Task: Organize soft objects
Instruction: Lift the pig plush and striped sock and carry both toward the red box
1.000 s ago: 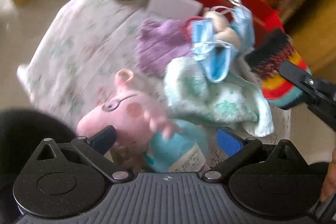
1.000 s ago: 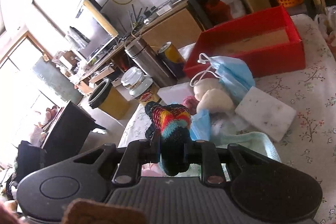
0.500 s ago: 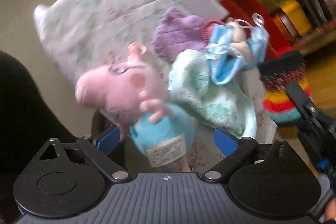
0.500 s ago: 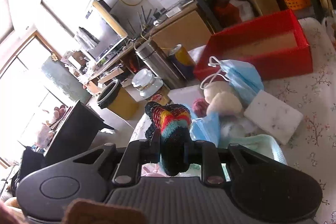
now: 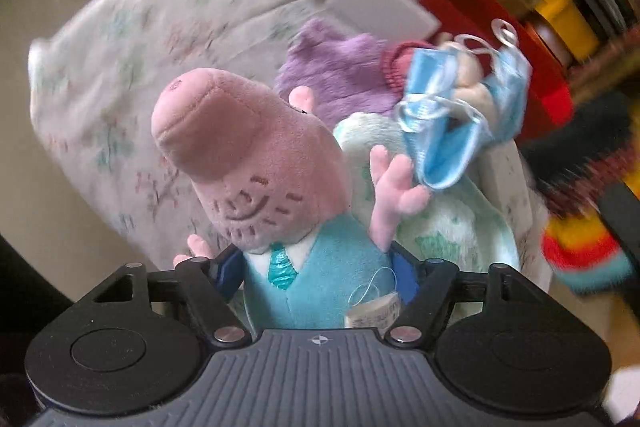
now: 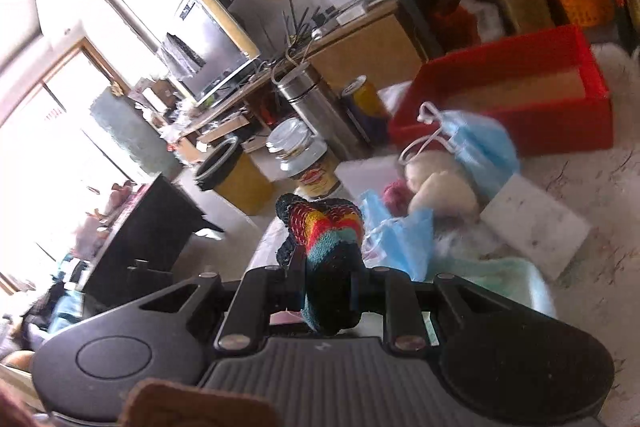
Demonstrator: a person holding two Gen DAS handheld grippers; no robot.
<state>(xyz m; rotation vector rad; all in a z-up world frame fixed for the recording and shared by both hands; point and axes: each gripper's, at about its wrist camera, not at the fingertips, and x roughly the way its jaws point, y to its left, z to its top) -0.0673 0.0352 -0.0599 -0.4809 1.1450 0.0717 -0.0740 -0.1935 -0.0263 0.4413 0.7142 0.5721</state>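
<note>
My left gripper (image 5: 318, 267) is shut on the teal body of a pink pig plush toy (image 5: 248, 155), which stands upright above the floral tablecloth (image 5: 132, 67). Behind it lie a purple cloth (image 5: 336, 75), a mint towel (image 5: 440, 227) and blue face masks (image 5: 448, 131). My right gripper (image 6: 326, 287) is shut on a rainbow striped knit sock (image 6: 324, 243), also seen at the right of the left wrist view (image 5: 584, 251). A red tray (image 6: 516, 107) stands on the table behind the pile.
A white foam block (image 6: 532, 227) lies right of the masks (image 6: 404, 239), with cream plush pieces (image 6: 440, 187) among them. A jar (image 6: 312, 167), a steel flask (image 6: 316, 107) and a can (image 6: 364, 95) stand at the table's far edge. A yellow bin (image 6: 236, 179) sits on the floor.
My left gripper has closed on the pig plush and lifted it upright off the table. My right gripper still holds the sock and has shifted slightly.
</note>
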